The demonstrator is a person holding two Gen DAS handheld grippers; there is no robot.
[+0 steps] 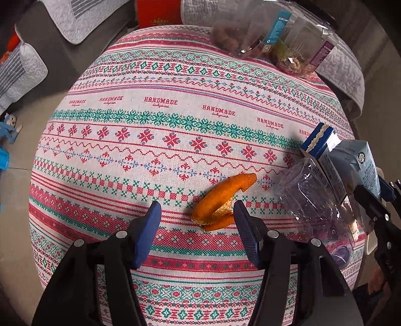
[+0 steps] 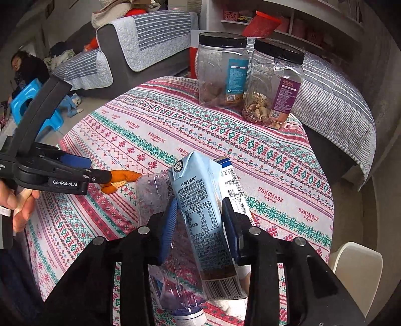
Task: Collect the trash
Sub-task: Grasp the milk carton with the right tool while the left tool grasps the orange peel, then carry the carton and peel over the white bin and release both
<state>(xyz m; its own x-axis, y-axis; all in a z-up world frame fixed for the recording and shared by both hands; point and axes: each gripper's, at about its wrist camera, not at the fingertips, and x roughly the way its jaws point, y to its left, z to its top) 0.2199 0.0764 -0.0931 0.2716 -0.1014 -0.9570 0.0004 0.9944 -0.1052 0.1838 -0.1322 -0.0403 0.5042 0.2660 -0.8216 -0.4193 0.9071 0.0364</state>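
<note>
Table: round, covered by a cloth (image 2: 288,160) patterned in red, green and white bands, with "HANDMADE" printed in rows.
Seating: grey sofa (image 2: 120,62) draped with a quilted striped cover (image 2: 155,35); a second quilted striped cushion (image 2: 333,100) just beyond the table's far edge.
Shelving: white shelves (image 2: 288,22) against the back wall, holding red and pink items.
Floor: pale tiles (image 1: 30,130); a blue plastic stool (image 2: 32,105) and a blue soft toy (image 2: 72,102) on them.
Chair: white seat (image 2: 356,270) near the table edge.
Light: soft, even daylight.
</note>
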